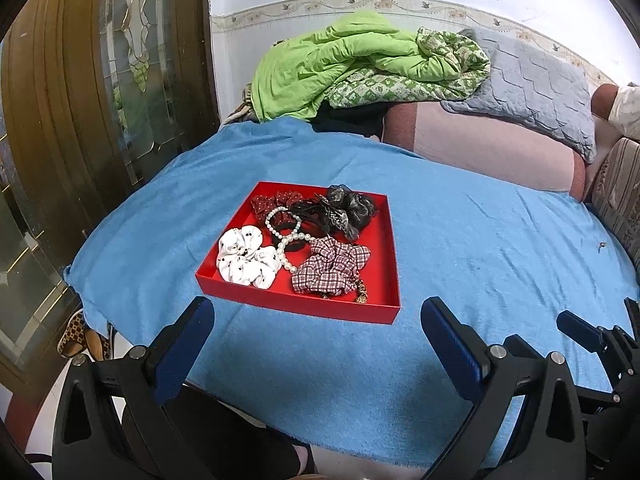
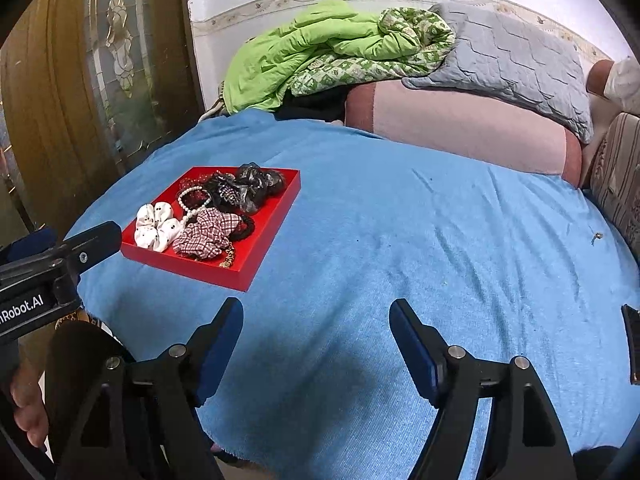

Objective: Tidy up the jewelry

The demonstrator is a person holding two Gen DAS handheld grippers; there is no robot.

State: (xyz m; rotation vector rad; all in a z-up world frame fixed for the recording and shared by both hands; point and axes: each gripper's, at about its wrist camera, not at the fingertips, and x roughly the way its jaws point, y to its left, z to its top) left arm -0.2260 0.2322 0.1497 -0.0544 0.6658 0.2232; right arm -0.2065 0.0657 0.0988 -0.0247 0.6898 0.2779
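A red tray (image 1: 390, 256) lies flat on the blue cloth (image 1: 480, 248) that covers the bench, and all the jewelry and hair pieces sit inside it. In the left wrist view the tray is just ahead of the left tongs (image 1: 316, 320), at about 12 o'clock from them. The left tongs stand wide apart, with nothing between the blue pads, and hang above the cloth short of the tray's near wall.

Inside the tray, a white scrunchie with black dots (image 1: 248, 258) fills the 8 o'clock corner. A red-and-white checked scrunchie (image 1: 330, 266) lies toward 5 o'clock, with a small gold-coloured piece (image 1: 361, 292) touching its near edge. A pearl bracelet (image 1: 282, 236) runs through the middle, between the white and checked scrunchies. A dark red dotted scrunchie (image 1: 272, 202) sits at 11 o'clock, and a black gauzy scrunchie (image 1: 350, 210) at 1 o'clock; dark bands lie tangled between them, too jumbled to tell apart.

In the right wrist view the tray lies at about 10 o'clock from the right tongs (image 2: 316, 322), well apart from them. The right tongs are also spread wide and hold nothing, over bare blue cloth. Beyond the bench, at 12 o'clock, a green quilt (image 1: 344, 56) is heaped beside a grey quilted pillow (image 1: 532, 80).
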